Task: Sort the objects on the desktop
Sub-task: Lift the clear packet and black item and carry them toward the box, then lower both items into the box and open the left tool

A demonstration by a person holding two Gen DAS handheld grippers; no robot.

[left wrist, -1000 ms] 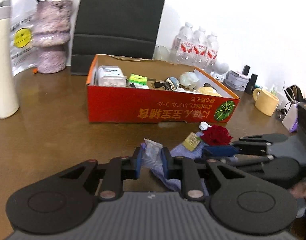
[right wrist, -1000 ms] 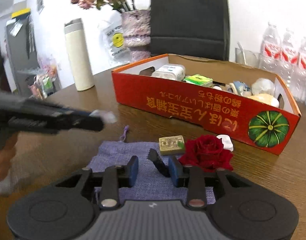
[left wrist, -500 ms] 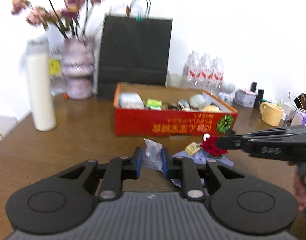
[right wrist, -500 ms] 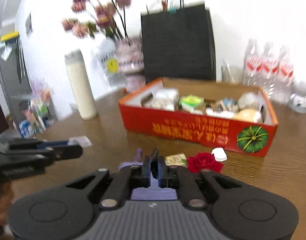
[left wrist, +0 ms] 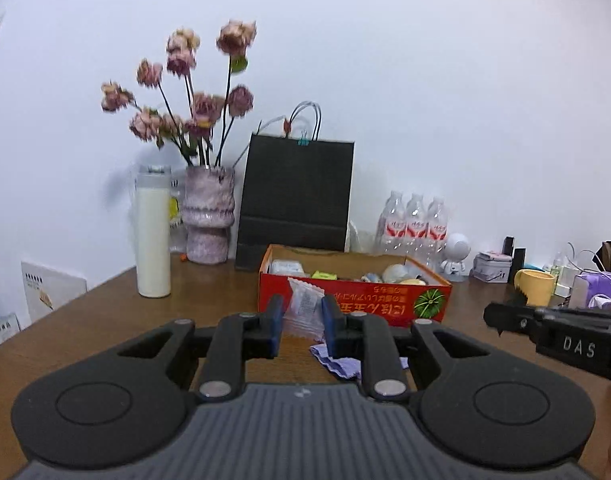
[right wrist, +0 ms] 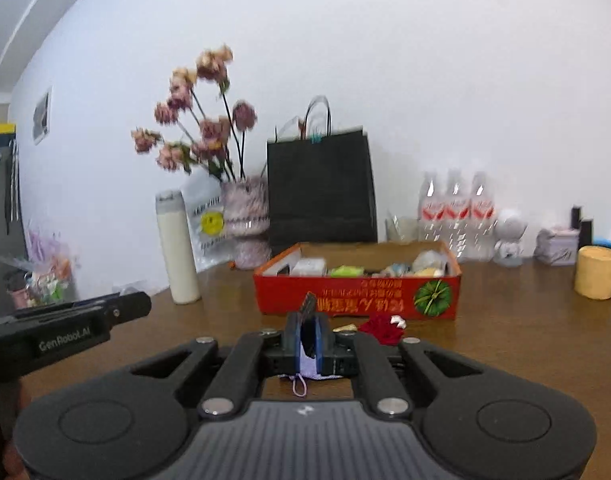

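Observation:
My left gripper (left wrist: 302, 322) is shut on a clear candy packet (left wrist: 304, 308) and holds it up in front of the red cardboard box (left wrist: 385, 308). My right gripper (right wrist: 308, 338) is shut on a small flat black item (right wrist: 307, 305), above the purple cloth pouch (right wrist: 311, 370) on the table. The pouch also shows in the left wrist view (left wrist: 339, 362). A red rose (right wrist: 383, 329) and a small tan packet (right wrist: 345, 327) lie in front of the box (right wrist: 345, 300). The box holds several small items.
Behind the box stand a black paper bag (left wrist: 297, 200), a pink vase of dried flowers (left wrist: 208, 216), a white tumbler (left wrist: 153, 232) and water bottles (left wrist: 415, 224). A yellow mug (left wrist: 534, 286) and small clutter sit at the right.
Both grippers have lifted and pulled back from the table, so the box looks farther off. The right gripper closed on the black item. The left still holds the candy packet.

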